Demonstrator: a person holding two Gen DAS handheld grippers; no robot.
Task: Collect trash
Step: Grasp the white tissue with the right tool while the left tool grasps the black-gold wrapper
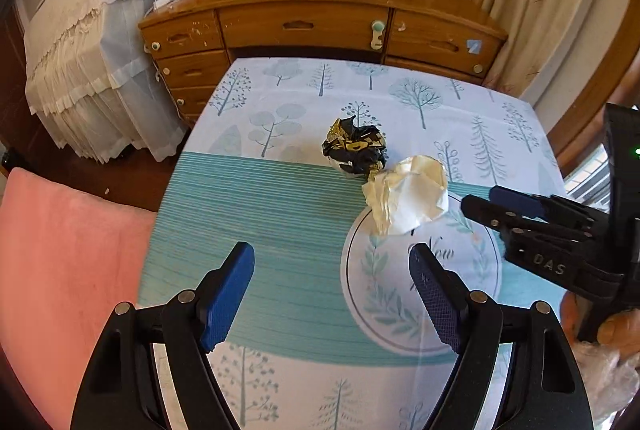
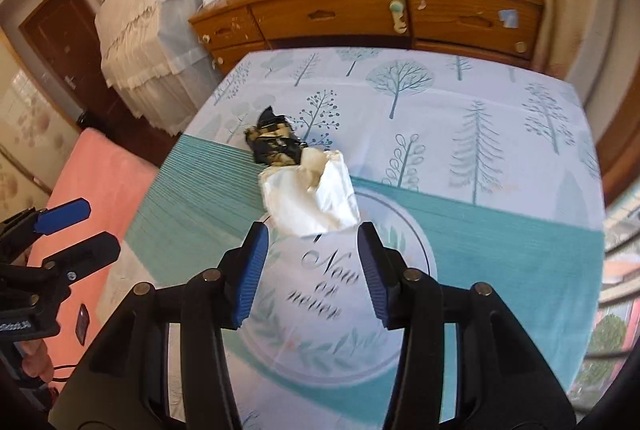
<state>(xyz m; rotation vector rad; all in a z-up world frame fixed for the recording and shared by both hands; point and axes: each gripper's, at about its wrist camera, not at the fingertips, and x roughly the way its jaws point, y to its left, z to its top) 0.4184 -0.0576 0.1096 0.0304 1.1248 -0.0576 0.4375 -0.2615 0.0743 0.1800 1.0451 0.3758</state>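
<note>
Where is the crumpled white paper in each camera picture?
Left wrist view: the crumpled white paper lies right of centre on the tablecloth, just right of the black and gold wrapper.
Right wrist view: the paper is near the centre, straight ahead of the open right gripper.
Shared landmark: the round printed circle under the paper's near edge.

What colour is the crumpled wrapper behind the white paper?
Black with gold, clearest in the left wrist view: wrapper, paper.

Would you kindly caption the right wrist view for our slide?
Right gripper, jaws opening and empty, nears white wrapper beside black wrapper.
</note>
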